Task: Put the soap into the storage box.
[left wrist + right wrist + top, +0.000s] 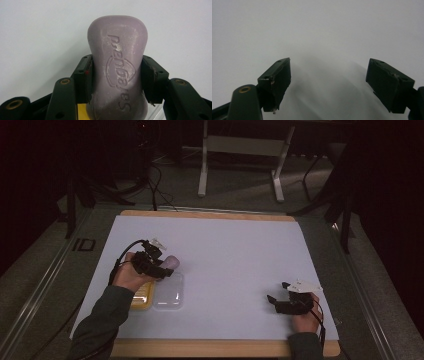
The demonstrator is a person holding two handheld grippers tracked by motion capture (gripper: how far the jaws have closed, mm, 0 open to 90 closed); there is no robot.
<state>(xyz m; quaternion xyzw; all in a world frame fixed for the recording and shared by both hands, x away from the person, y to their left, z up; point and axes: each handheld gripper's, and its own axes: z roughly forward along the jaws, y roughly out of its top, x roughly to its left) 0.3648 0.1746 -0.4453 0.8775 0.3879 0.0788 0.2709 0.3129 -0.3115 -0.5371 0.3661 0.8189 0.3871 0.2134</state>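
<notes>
You hold purple soap bar [117,72] by waist in left gripper [159,268], above yellow soap box [142,295] for placing; right gripper [328,85] wide, empty, resting aside.

Right gripper [328,83]: you are holding it with its two black jaws standing wide apart and nothing lying between them.
Pads [280,77]: they are facing each other across bare surface, touching nothing.
White sheet [317,30]: it is spreading pale and plain behind your jaws.
Shadows: soft grey streaks are falling on the sheet between the jaws.
</notes>
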